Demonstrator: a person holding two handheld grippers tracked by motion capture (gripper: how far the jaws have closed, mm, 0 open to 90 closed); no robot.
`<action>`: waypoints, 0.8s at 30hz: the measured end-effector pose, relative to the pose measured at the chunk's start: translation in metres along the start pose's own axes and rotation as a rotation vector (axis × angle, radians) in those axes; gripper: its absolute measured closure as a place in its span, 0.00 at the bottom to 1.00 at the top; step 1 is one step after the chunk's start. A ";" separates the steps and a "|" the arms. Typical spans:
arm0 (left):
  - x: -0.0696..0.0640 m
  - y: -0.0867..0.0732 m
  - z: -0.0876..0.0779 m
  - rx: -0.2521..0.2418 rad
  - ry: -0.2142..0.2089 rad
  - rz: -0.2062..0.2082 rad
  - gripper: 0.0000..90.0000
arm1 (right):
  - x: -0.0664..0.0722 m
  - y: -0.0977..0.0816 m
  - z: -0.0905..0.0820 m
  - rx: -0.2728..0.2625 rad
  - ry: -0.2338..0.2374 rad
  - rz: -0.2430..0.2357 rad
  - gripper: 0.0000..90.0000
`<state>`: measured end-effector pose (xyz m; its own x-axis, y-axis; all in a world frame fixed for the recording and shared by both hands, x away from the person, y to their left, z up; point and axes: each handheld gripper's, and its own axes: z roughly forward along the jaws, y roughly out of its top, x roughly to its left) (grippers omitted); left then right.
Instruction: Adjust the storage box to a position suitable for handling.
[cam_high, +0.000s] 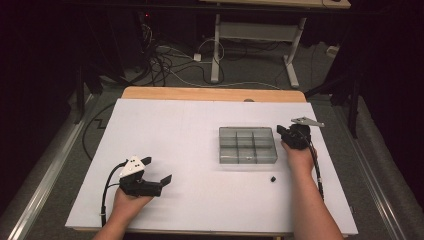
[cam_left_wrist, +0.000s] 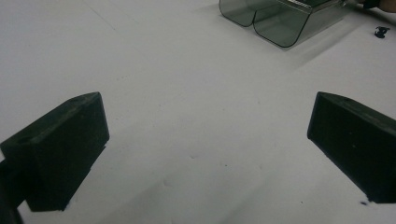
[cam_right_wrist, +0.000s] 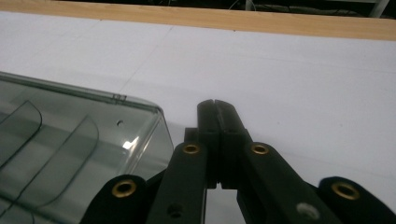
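A clear, smoke-tinted plastic organizer box (cam_high: 247, 145) sits right of centre on the white bench (cam_high: 190, 150) in the high view, its interior split by thin partitions into a grid of small compartments. Its walls are see-through, its corners rounded, and a highlight glints off the near wall in the right gripper view, where it occupies the lower left of the frame (cam_right_wrist: 70, 149).

The right gripper (cam_high: 289, 133), held in a hand at the box's right edge, has its jaws pressed together with nothing between them; in its own view the tips (cam_right_wrist: 217, 106) lie just beside the box's corner. The left gripper (cam_high: 159, 170) rests at the lower left of the high view, well apart from the box, jaws spread wide over bare bench.

A small black part (cam_high: 273, 178) lies on the bench just below the box's lower right corner.
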<state>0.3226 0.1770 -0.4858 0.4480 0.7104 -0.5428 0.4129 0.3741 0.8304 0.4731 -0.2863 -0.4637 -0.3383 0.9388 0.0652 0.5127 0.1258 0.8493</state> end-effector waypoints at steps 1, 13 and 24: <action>0.000 0.000 0.000 0.000 0.001 0.000 0.00 | 0.000 0.001 0.001 -0.004 0.001 0.002 1.00; 0.000 0.000 0.000 0.001 -0.003 0.000 0.00 | 0.010 0.013 0.014 0.000 0.031 -0.019 1.00; -0.001 0.000 0.000 0.000 -0.001 0.002 0.00 | 0.011 0.014 0.018 0.020 0.055 -0.017 1.00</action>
<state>0.3221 0.1765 -0.4857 0.4493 0.7106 -0.5415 0.4120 0.3730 0.8314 0.4912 -0.2687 -0.4608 -0.3897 0.9174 0.0806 0.5222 0.1480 0.8399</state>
